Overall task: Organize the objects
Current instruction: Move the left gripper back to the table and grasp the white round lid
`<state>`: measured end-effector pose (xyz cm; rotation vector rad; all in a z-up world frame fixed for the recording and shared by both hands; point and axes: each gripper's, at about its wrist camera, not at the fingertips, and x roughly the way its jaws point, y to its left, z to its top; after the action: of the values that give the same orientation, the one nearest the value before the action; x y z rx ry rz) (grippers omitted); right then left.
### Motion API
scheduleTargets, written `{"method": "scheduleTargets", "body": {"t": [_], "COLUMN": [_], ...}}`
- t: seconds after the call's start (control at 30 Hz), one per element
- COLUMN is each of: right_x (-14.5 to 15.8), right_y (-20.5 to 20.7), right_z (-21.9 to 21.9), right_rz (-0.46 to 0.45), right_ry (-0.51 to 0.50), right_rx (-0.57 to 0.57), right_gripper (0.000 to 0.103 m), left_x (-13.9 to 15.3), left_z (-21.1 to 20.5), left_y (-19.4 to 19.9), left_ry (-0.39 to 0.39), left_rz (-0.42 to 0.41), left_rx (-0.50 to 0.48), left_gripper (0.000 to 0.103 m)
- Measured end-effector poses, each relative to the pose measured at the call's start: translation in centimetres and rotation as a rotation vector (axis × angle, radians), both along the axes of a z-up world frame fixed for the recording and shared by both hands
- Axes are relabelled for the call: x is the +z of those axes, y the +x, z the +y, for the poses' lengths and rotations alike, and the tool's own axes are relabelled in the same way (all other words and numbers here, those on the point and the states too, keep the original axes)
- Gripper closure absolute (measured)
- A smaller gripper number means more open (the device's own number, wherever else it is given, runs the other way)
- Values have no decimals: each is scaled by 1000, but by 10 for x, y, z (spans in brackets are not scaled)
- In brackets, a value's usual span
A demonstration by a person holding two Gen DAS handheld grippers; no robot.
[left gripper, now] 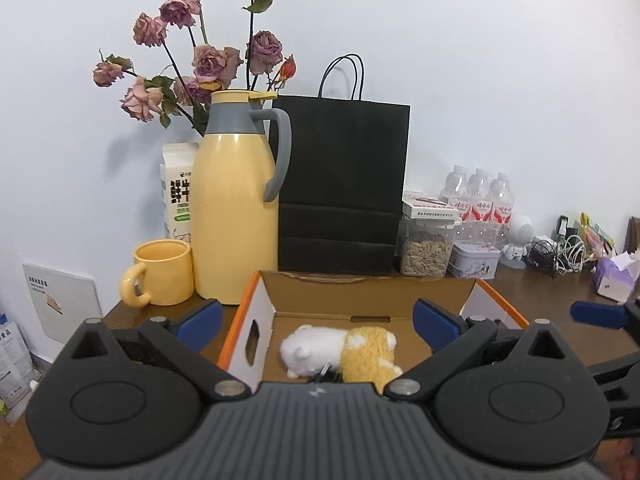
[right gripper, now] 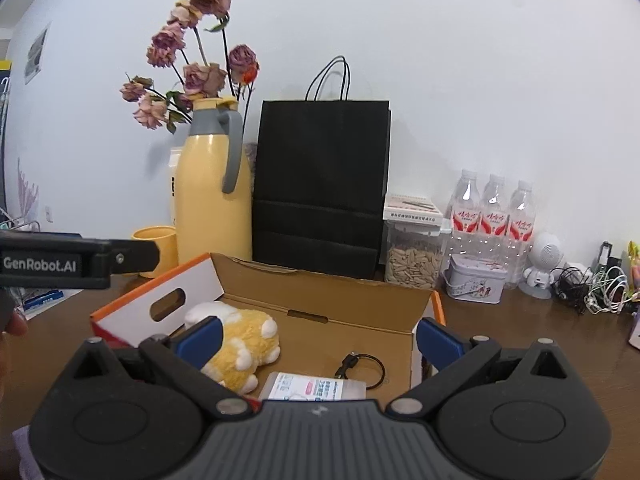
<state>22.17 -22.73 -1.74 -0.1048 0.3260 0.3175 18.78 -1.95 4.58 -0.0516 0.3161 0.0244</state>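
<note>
A lived-in home room, wilted pink roses behind a yellow thermos jug, matching yellow ceramic mug beside it, bottled water further right.

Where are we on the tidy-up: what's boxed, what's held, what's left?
Boxed: the plush toy, a white packet and a black cable lie in the open box. In hand: nothing; left gripper and right gripper are both open over it. Left: the mug, tin and cords sit outside, if they belong in it.
</note>
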Motion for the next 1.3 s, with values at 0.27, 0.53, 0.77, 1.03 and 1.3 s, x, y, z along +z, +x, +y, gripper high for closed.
{"method": "scheduleTargets", "body": {"t": [0.27, 0.53, 0.77, 1.03, 1.3], "right_x": [6, -8, -28, -47, -54], "right_y": [-50, -98, -132, -146, -148], "right_z": [-11, -9, -5, -11, -17], "right_rz": [-14, 27, 74, 110, 125], "right_ry": [-7, -33, -53, -84, -72], "right_rx": [10, 54, 82, 37, 28], "right_gripper": [0, 0, 0, 0, 1], "left_x": [-4, -26, -53, -75, -87], "left_z": [11, 11, 3, -16, -24], "left_y": [-44, -90, -121, -130, -122], "left_ry": [29, 62, 52, 18, -5], "left_rz": [42, 115, 189, 255, 302], "left_rx": [-14, -60, -139, -250, -260], "left_gripper": [0, 0, 0, 36, 53]}}
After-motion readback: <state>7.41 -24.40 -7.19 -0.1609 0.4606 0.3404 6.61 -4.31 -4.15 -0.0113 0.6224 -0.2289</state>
